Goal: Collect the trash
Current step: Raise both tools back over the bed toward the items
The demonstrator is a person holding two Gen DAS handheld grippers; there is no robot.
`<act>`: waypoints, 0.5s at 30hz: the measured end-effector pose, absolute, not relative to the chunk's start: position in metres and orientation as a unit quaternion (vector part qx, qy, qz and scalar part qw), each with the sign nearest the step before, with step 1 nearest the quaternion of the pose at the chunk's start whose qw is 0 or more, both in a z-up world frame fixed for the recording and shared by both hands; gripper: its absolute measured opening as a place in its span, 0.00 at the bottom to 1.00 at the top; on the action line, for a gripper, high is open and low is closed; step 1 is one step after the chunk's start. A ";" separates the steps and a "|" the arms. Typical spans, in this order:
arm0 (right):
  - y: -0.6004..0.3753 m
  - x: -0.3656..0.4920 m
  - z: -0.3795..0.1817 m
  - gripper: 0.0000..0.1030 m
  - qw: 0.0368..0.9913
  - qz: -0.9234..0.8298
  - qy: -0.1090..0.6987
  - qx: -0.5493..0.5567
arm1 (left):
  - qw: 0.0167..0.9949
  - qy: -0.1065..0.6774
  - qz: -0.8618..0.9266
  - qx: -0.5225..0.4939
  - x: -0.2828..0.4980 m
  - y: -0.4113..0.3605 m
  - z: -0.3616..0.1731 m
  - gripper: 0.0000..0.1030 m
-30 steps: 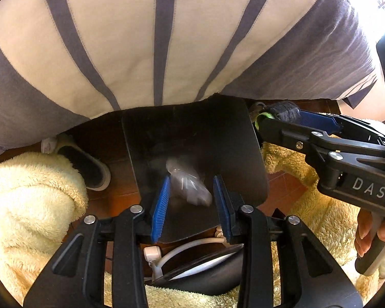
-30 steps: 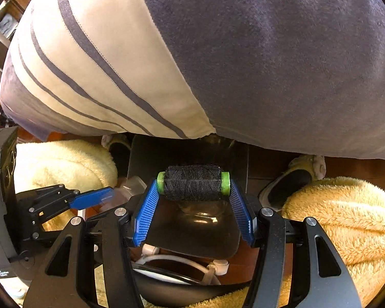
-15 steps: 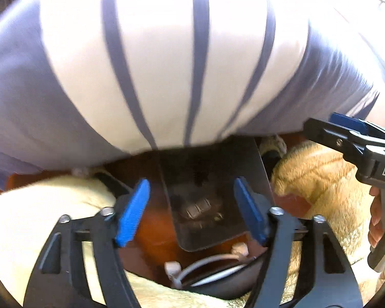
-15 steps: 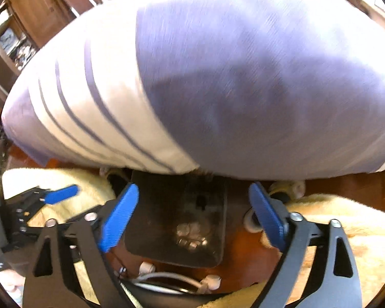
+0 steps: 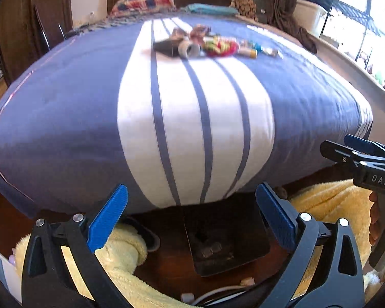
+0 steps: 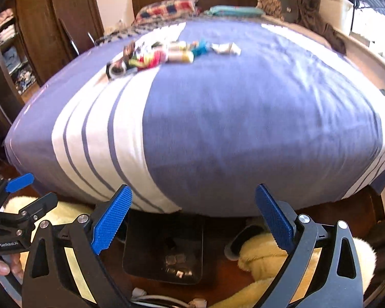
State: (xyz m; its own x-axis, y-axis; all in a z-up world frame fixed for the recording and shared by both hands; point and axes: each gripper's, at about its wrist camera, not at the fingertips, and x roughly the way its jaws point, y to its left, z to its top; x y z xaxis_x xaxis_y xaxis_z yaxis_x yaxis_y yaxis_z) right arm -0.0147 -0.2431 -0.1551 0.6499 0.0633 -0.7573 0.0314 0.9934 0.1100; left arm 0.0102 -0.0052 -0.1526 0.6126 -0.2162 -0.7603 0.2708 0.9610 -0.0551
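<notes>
Tongs, left (image 5: 191, 218): our blue pads are spreading wider at the lower middle of the frame, nothing between them, so they are free for the next pick.
Tongs, right (image 6: 192, 220): jaws opening too and empty; in the left view they poke in at the right edge.
Bin (image 5: 225, 238): black, on the floor at the foot of the bed, low centre in both views; we judge it sits there so trash can be dropped straight in. A few small pieces lie at its bottom.
Trash (image 5: 208, 45): a blurred heap of wrappers, a roll and small tubes on the bed (image 5: 64, 102), upper centre, well apart from both tongs.
Next, as we judge: reach up over the blue-and-white cover for another piece.
Risk: small pieces may slip from the pads.
</notes>
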 end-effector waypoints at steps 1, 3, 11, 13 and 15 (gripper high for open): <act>-0.244 -0.014 -0.150 0.95 0.909 0.008 0.413 0.057 | 0.899 0.415 -0.134 0.032 0.013 -0.005 -0.150 0.92; -0.245 -0.011 -0.143 0.95 0.913 0.006 0.403 0.055 | 0.904 0.406 -0.131 0.029 0.019 -0.002 -0.143 0.92; -0.258 0.014 -0.126 0.95 0.921 -0.008 0.385 0.055 | 0.911 0.394 -0.118 0.031 0.046 -0.001 -0.133 0.92; -0.261 0.025 -0.126 0.95 0.922 -0.014 0.384 0.052 | 0.911 0.394 -0.115 0.034 0.056 -0.003 -0.133 0.92; -0.264 0.036 -0.126 0.95 0.921 -0.018 0.385 0.051 | 0.912 0.393 -0.111 0.036 0.066 -0.003 -0.132 0.92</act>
